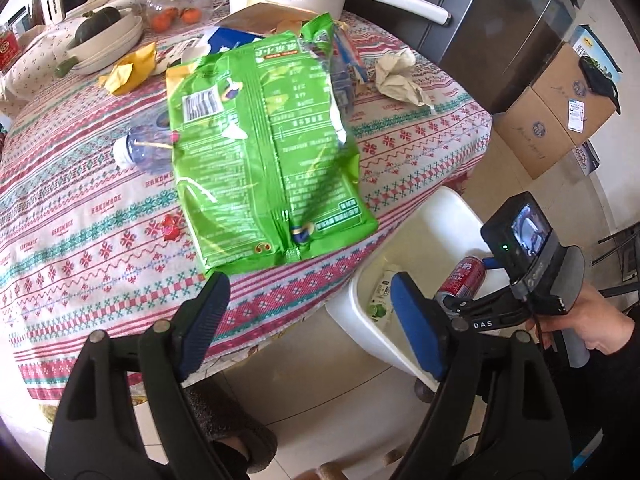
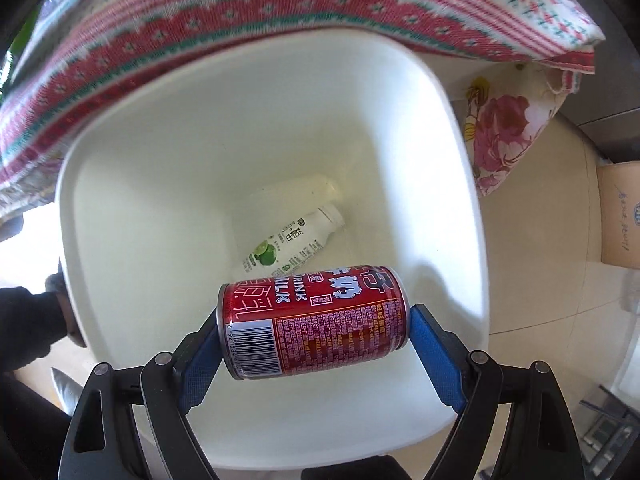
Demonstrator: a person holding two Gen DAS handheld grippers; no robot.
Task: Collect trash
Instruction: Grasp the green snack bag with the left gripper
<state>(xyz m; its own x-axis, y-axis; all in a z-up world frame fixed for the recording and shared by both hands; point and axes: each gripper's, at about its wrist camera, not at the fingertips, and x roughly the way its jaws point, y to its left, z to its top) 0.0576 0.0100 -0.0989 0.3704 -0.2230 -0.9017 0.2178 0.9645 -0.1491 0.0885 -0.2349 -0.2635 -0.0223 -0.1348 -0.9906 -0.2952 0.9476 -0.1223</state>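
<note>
While my right claw (image 2: 314, 330) pinches the can (image 2: 312, 320) crosswise by its ends directly over the bin (image 2: 160, 184), where a bottle (image 2: 294, 242) lies, my left claw (image 1: 308, 320) hangs spread, the green bag (image 1: 264, 152) just beyond it on the tabletop (image 1: 80, 220).

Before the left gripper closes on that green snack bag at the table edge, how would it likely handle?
The green snack bag looks crinkled and glossy, so probably floppy and slick between the left gripper's open pads. It lies puffed but torn open at the far end, so likely light; crumbs might spill if tipped. It overhangs the clear bottle, which could roll when the bag lifts.
</note>
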